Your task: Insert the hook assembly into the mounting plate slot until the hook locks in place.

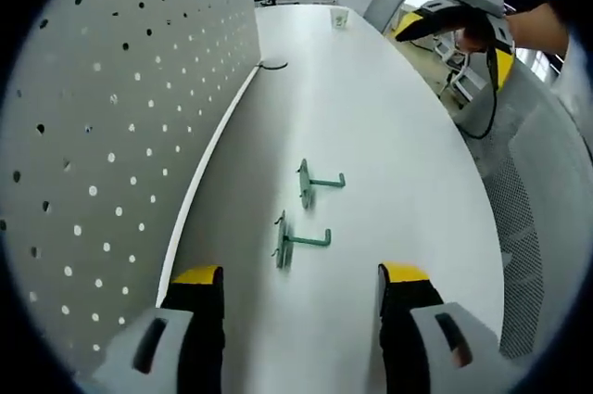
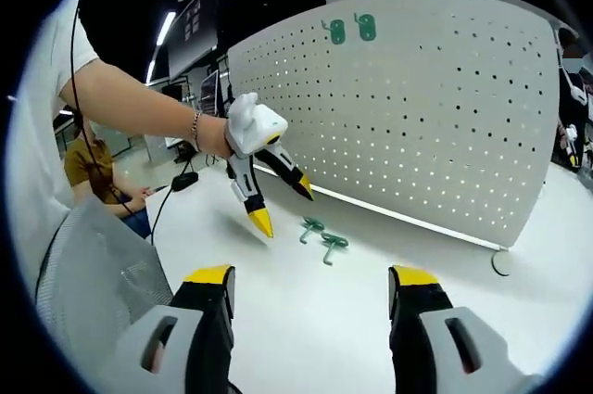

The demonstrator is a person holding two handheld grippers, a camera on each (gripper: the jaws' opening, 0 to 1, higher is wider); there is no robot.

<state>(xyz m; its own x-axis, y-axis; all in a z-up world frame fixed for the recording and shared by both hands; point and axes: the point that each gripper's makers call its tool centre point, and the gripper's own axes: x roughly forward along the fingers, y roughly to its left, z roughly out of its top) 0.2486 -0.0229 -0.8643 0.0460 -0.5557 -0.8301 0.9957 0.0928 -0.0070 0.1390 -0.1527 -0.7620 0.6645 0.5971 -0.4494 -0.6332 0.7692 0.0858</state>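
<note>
In the left gripper view the left gripper point(image 1: 301, 287) hangs low over a white table point(image 1: 389, 116), jaws spread wide and holding nothing. Just ahead of the tips lie two green hooks: the near hook point(image 1: 295, 240) and, a little beyond it, the far hook point(image 1: 315, 181). Each has a flat plate end and a thin arm ending in a short upturn; the two lie apart and parallel, clear of both jaws. Bare tabletop surrounds them on every side.

Along the left runs a grey pegboard point(image 1: 111, 116), standing upright on the table, its lower edge near the hooks but not touching them. A dark cable point(image 1: 272, 65) curls by the board's foot farther back. A small cup point(image 1: 339, 18) sits well down the table. On the right the table's curved edge falls away to a mesh chair back point(image 1: 523, 227). High at the right the right gripper point(image 1: 435, 23) is held in a hand, above and beyond the table edge.

In the right gripper view the right gripper point(image 2: 310, 287) is likewise wide open and empty, raised above the table. The left gripper point(image 2: 278, 204) points down with jaws parted, just left of the hooks point(image 2: 322, 235). Two more green pieces point(image 2: 350, 30) hang near the pegboard's point(image 2: 417, 107) top. Another person sits at the far left.
</note>
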